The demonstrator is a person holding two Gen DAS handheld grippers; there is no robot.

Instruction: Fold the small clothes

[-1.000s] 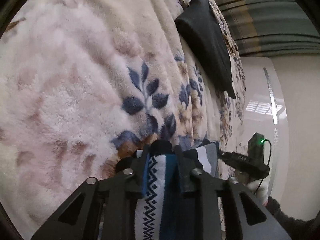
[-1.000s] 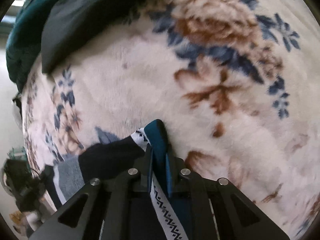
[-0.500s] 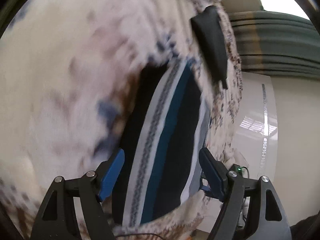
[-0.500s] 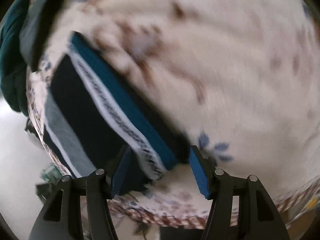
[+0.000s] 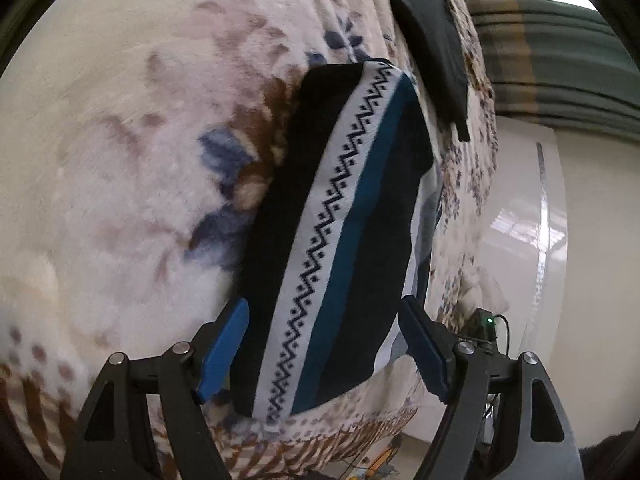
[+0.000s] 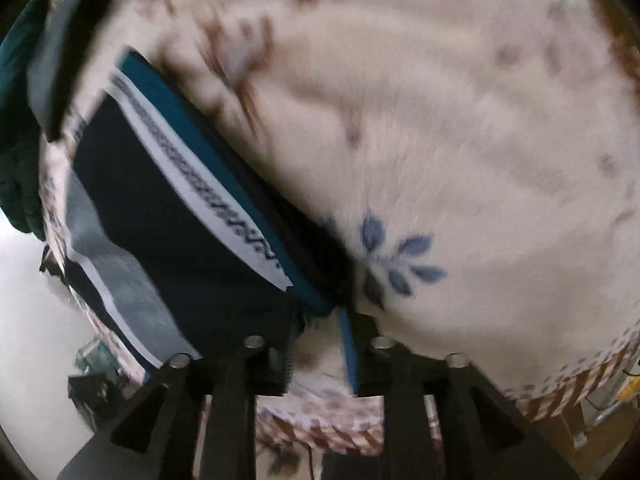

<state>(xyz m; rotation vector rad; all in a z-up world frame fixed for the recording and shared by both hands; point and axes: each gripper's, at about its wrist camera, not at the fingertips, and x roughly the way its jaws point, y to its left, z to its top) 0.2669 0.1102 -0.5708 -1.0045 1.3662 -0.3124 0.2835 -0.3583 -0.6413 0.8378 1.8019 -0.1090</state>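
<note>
**A:** Your left claw [image 5: 322, 346] stands spread wide, empty, astride the near end of the folded garment [image 5: 340, 224]. Your right claw [image 6: 318, 354] is narrowly parted, gripping nothing, at the garment's near corner.

**B:** Where does it lie?

**A:** On the floral blanket [image 5: 120, 160], close to the bed's near edge. Brush it while backing off and the top layer could spring open, or slide over that edge. Farther off, the dark cloth [image 5: 436, 52] also overhangs.
</note>
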